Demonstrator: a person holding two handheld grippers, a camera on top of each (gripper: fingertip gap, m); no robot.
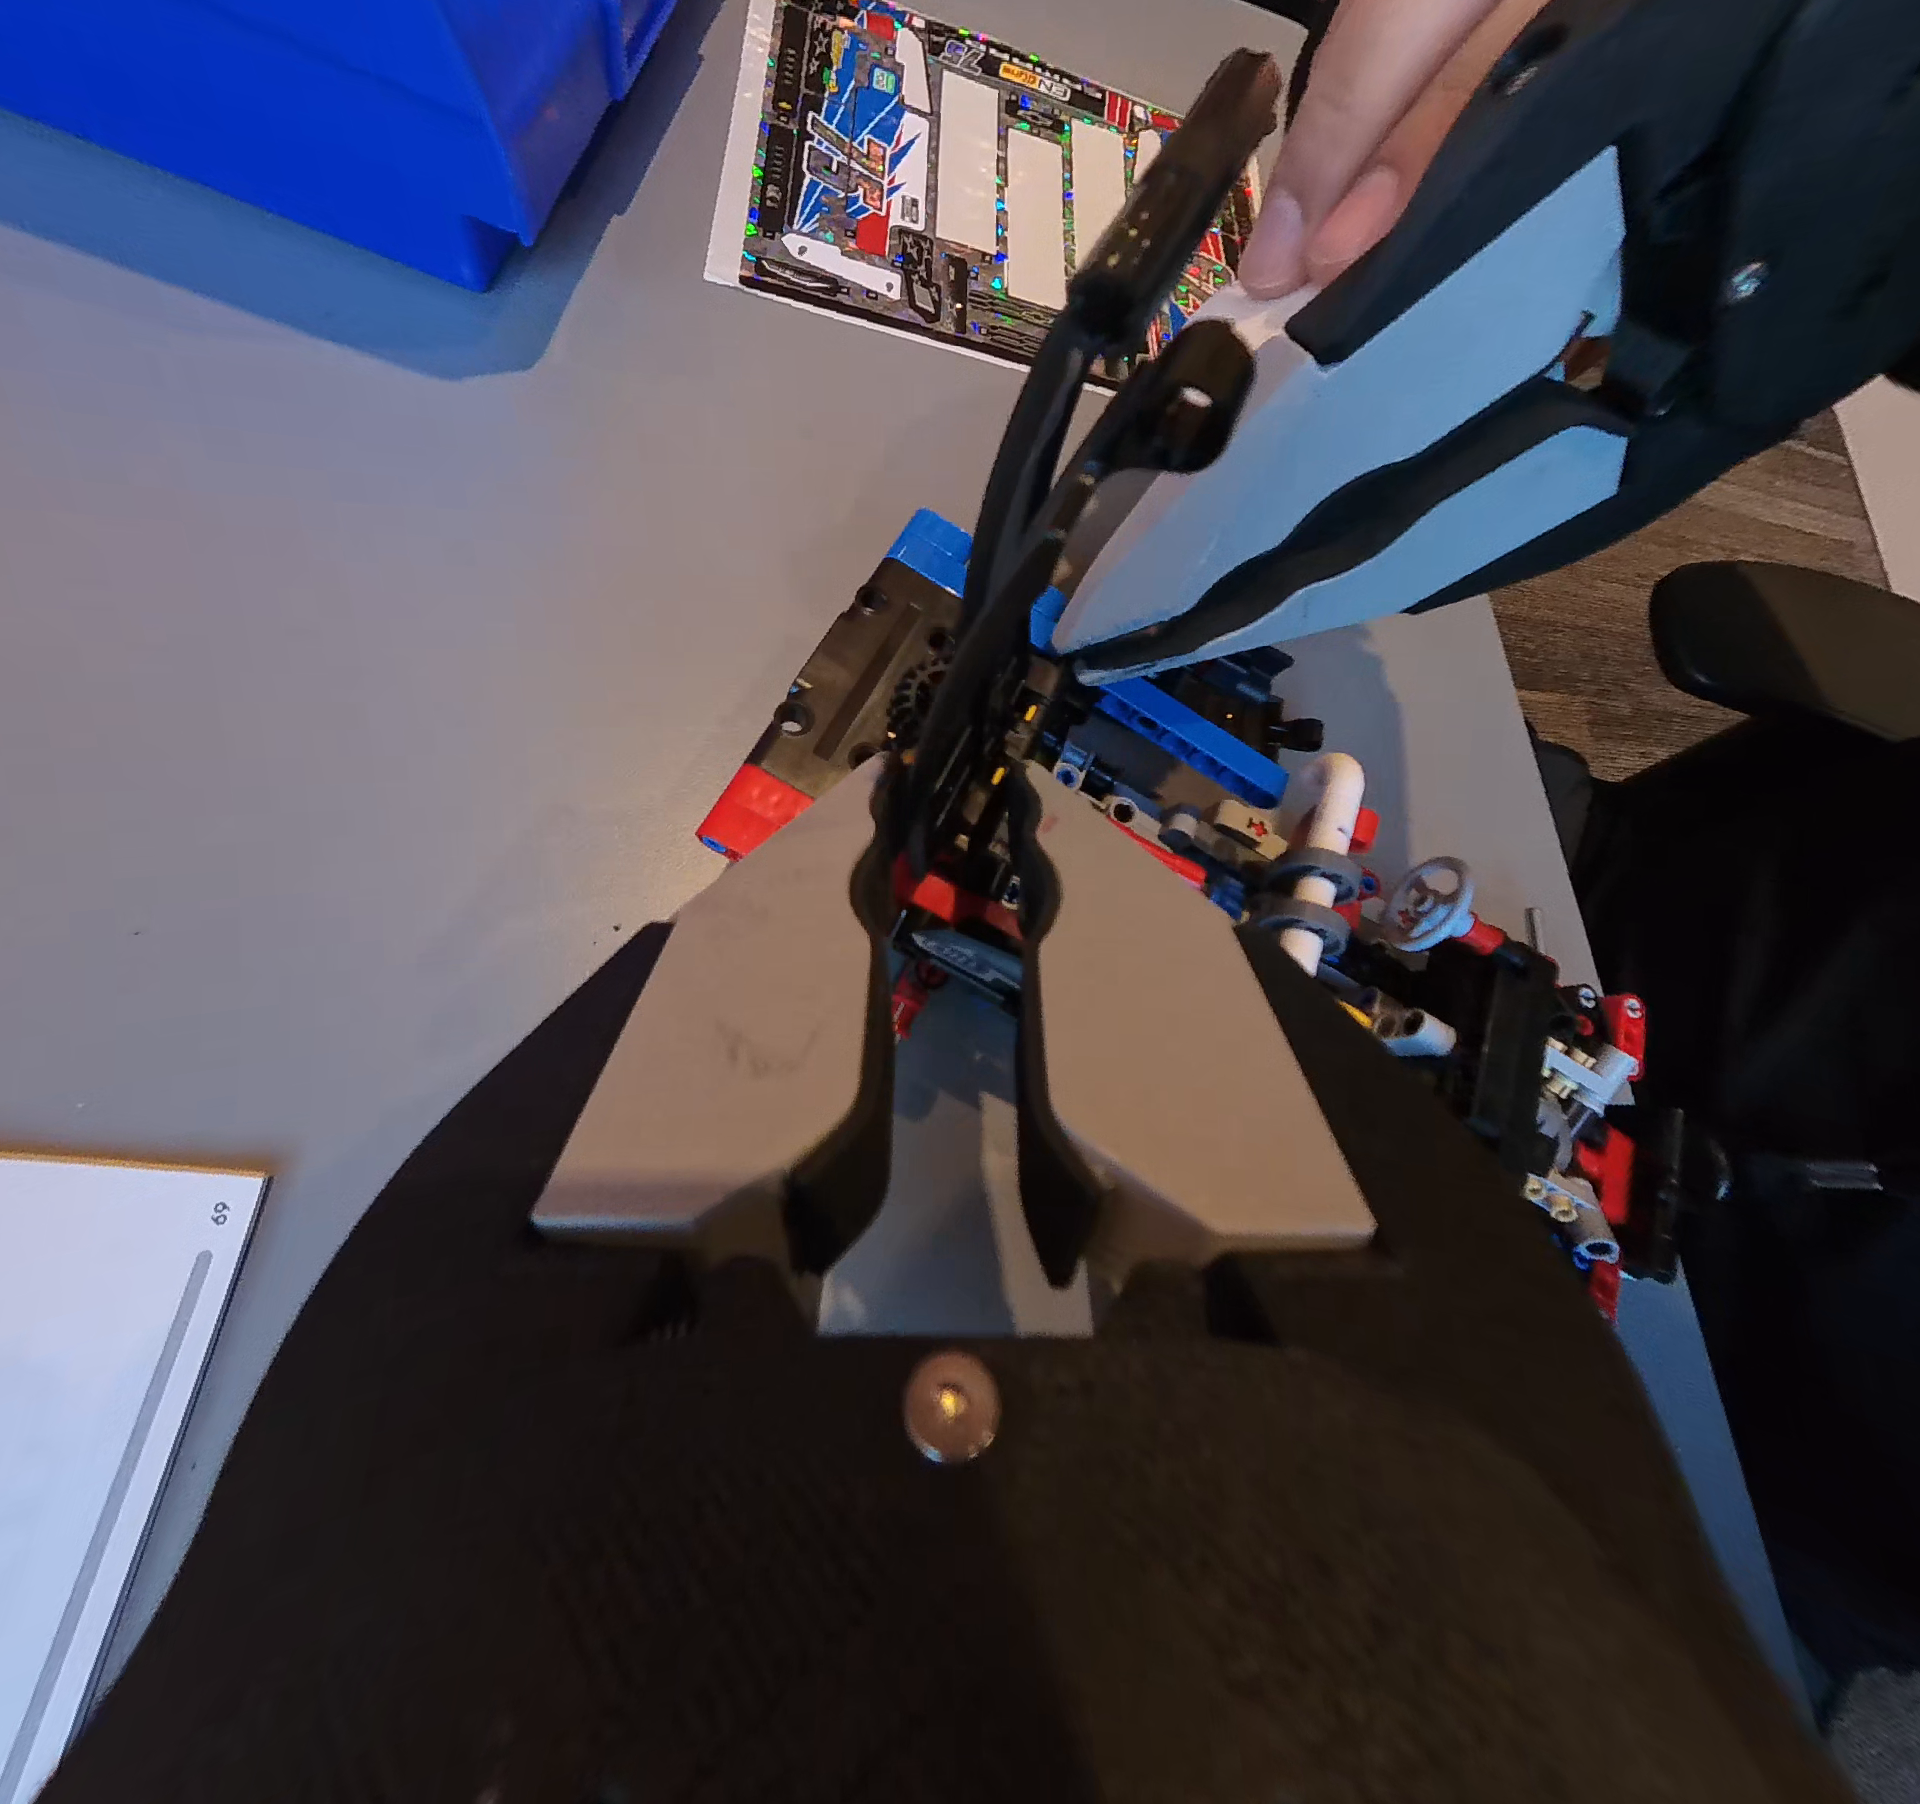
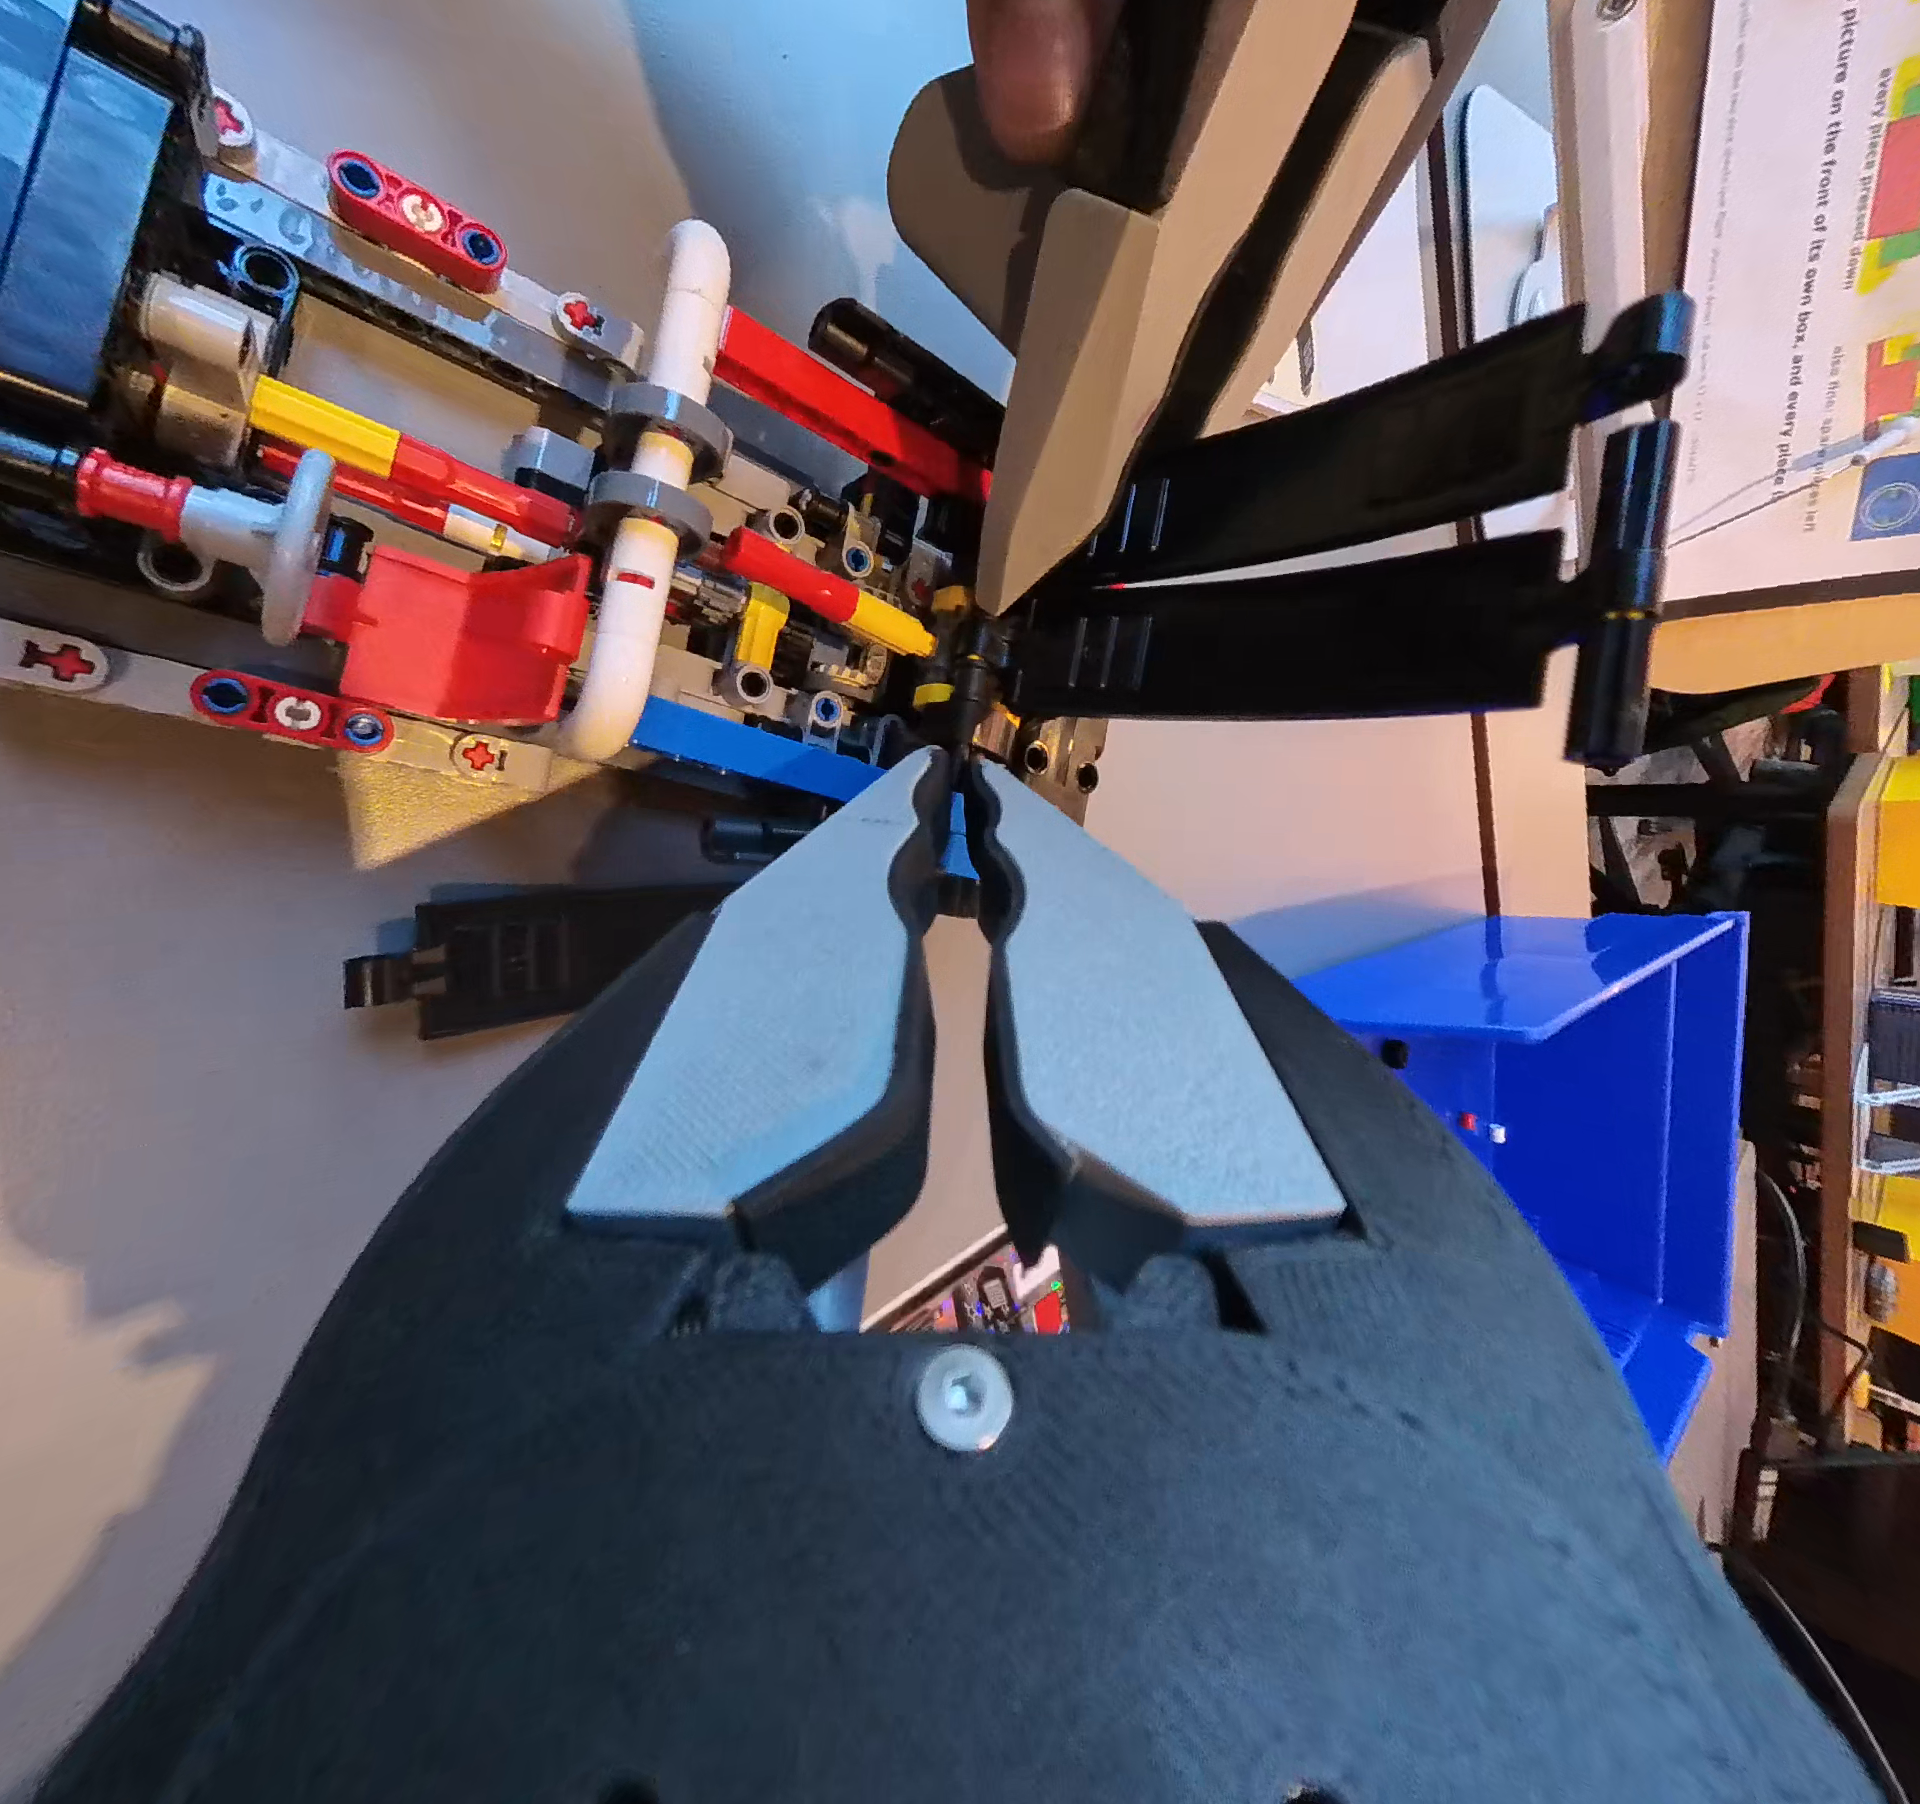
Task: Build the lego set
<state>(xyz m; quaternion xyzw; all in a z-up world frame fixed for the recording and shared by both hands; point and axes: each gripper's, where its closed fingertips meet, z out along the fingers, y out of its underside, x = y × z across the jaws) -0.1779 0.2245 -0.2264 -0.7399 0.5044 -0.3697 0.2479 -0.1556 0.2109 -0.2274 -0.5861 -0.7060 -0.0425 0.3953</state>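
Where left wrist view hides it, black blade [image 2: 499,959] beside model [image 2: 436,507].

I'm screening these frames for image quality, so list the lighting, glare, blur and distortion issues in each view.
Left wrist view: cool, dim light; sparkly glare on the holographic sticker sheet; fisheye bends the table edges; the blue bin looks soft. Right wrist view: warmer light, hard shadows on the table beside the lego model; strong wide-angle stretch; the thumb and the right gripper's body look slightly blurred.

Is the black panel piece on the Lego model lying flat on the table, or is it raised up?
Raised. The black panel piece rises from the Lego model, clear of the table.
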